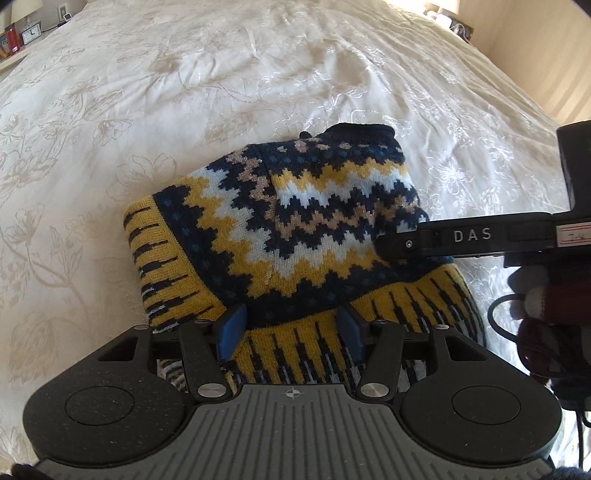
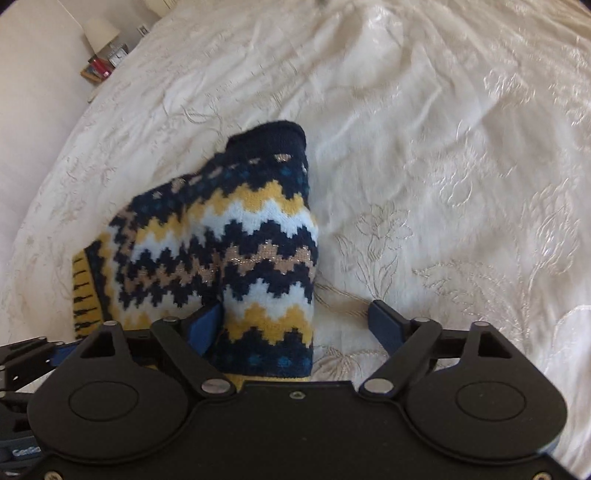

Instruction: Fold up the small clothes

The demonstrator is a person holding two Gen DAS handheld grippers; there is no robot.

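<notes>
A small knitted sweater (image 1: 295, 221) with navy, yellow, pale blue and beige zigzags lies on the bed, a sleeve folded over its body. My left gripper (image 1: 290, 326) is open, its blue pads (image 1: 232, 328) straddling the yellow striped hem. The right gripper comes in from the right in the left wrist view (image 1: 391, 247), resting on the sweater's right side. In the right wrist view the right gripper (image 2: 299, 325) is open, with the folded sleeve (image 2: 266, 258) between its blue pads (image 2: 208, 325).
A cream embroidered bedspread (image 1: 184, 92) covers the whole bed. A nightstand with a clock and red items (image 1: 22, 35) stands at the far left; it also shows in the right wrist view (image 2: 105, 61). A wall (image 1: 546, 55) is at the right.
</notes>
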